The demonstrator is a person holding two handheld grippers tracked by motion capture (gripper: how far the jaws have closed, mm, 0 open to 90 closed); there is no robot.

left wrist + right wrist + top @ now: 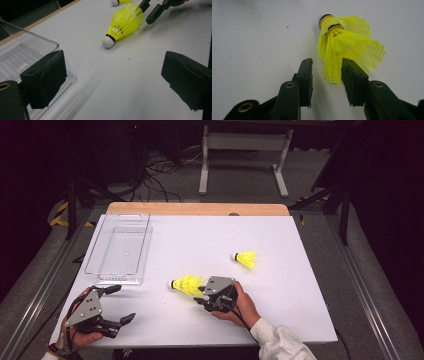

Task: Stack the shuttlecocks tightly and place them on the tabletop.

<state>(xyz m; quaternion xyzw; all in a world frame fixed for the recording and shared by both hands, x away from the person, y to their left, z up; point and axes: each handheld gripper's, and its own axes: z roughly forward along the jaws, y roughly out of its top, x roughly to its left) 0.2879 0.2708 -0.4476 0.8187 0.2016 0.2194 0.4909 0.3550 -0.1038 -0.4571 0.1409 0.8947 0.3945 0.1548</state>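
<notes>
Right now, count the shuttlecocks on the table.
3, it seems: a nested pair at the right gripper, and a lone one farther back on the right. Nesting may hide more.

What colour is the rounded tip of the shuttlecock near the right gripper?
White, with a black band behind it on the shuttlecock; the left gripper view shows it best.

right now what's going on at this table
A person holds a gripper in each hand over a white table. The right gripper is at the skirt end of a stack of nested yellow shuttlecocks lying on its side; its jaws are apart, with the skirt's edge between them, not pinched. The left gripper waits open by a clear plastic tray. A single yellow shuttlecock lies farther off.
</notes>
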